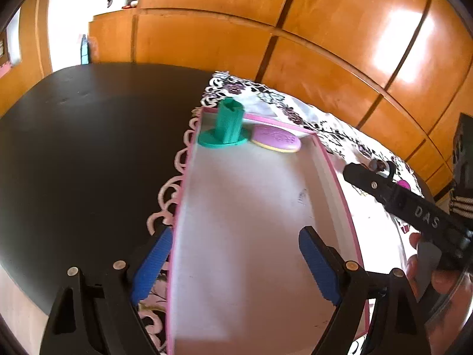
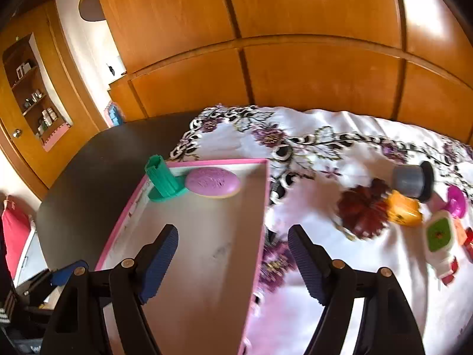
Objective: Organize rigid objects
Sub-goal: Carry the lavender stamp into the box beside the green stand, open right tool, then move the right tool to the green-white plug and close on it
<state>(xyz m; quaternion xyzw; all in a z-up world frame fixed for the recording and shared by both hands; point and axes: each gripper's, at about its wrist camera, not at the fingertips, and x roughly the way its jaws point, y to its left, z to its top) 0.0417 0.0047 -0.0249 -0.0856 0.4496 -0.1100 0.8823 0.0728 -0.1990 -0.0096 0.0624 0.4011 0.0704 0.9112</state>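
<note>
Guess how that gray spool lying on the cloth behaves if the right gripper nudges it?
The gray spool lies on its side on the floral cloth, so it would probably roll. It looks rigid, so it likely won't deform. The dark flange at one end may make it curve rather than roll straight.

Left tool [image 1: 233, 261]: jaws spread wide, nothing between blue ribbed pads [image 1: 152, 261]; black fingers angled outward, one pad either side of box's near-left wall. Right tool [image 2: 233, 259]: jaws spread wide, empty; pads [image 2: 161, 259] straddle box's right wall. In left wrist view, right tool's black body [image 1: 414, 204] enters from right edge, person's fingers [image 1: 425, 269] wrapped around its handle.
</note>
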